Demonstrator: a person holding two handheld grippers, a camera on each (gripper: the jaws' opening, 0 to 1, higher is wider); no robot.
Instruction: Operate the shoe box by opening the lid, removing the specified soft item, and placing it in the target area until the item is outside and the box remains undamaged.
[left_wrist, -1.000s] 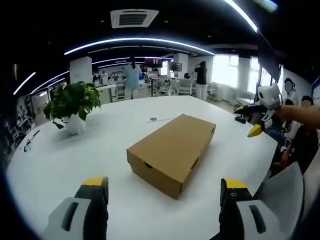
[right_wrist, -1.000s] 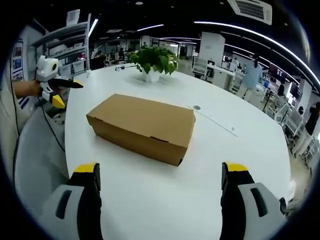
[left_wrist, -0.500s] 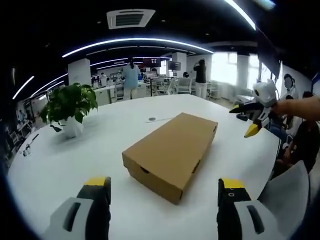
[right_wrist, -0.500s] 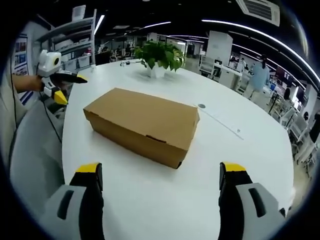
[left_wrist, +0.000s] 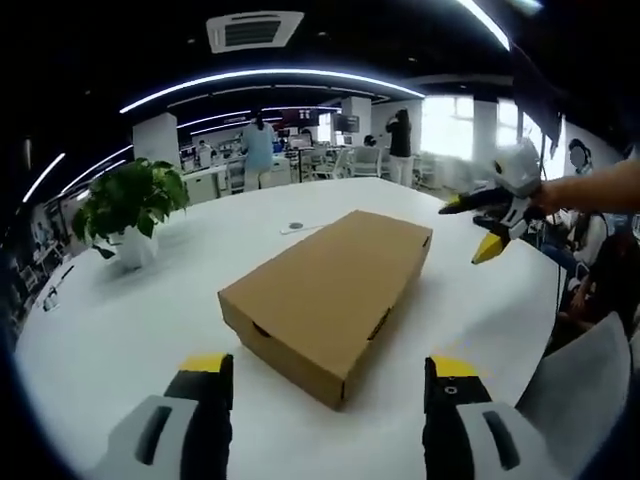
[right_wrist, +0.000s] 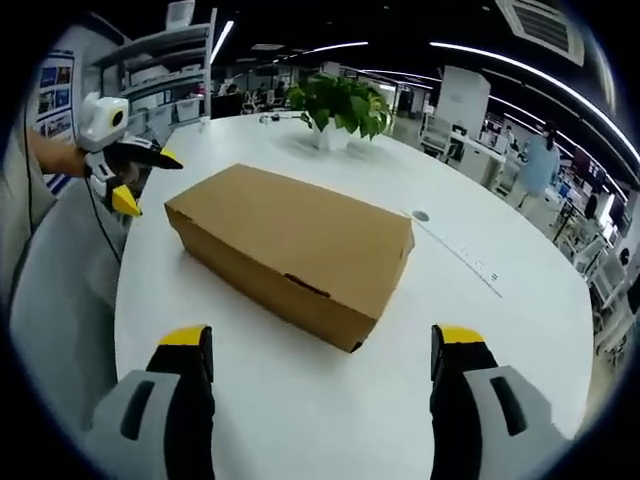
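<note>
Closed cardboard box (left_wrist: 325, 290) rests mid-surface (left_wrist: 130, 320), potted plant (left_wrist: 128, 205) at its 10 o'clock. Left gripper (left_wrist: 330, 375) and right gripper (right_wrist: 322, 345): fingers spread apart, holding nothing, near the box.

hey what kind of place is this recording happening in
Most likely an open-plan office: a large white round table with a potted plant on it, rows of desks and chairs behind, and strip lights overhead.

A matt brown cardboard shoe box (left_wrist: 330, 290) with its lid closed was seen on a smooth, slightly glossy white table (left_wrist: 120, 320).
</note>
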